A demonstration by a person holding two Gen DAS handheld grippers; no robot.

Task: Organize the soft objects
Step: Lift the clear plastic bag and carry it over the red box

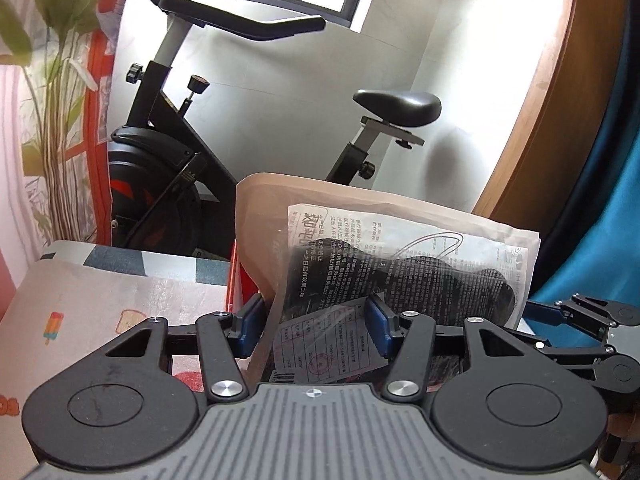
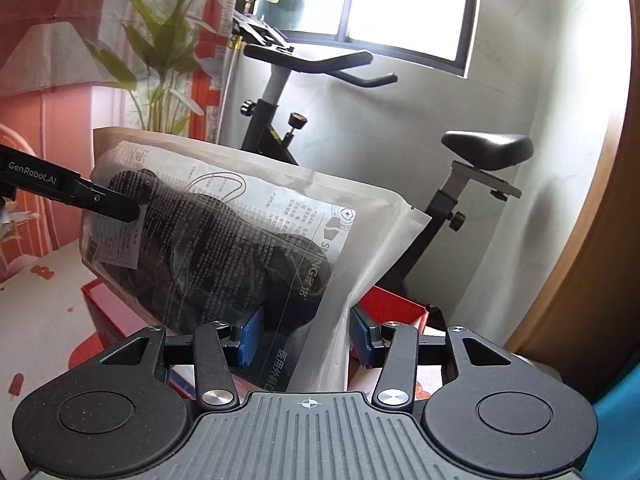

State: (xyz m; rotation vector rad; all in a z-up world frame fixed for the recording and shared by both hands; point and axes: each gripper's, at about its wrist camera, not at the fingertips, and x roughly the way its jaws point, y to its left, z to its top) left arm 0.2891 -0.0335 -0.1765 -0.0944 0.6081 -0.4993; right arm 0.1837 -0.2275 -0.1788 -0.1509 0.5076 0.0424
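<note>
A flat printed plastic packet [image 1: 404, 256] with a black soft item inside is held up in the air between both grippers. My left gripper [image 1: 316, 330] has its blue pads on either side of the packet's lower left end, closed on it. The packet [image 2: 248, 240] fills the middle of the right wrist view, tilted. My right gripper [image 2: 306, 334] holds the packet's lower right end between its blue pads. The left gripper's black fingers [image 2: 116, 204] show at the packet's far left edge.
A red open box [image 2: 392, 306] sits below the packet on a patterned sheet [image 1: 100, 300]. An exercise bike [image 1: 168, 168] stands behind by the white wall. A plant [image 2: 160, 40] is at the left, a wooden panel [image 1: 532, 120] and blue cloth [image 1: 600, 240] at the right.
</note>
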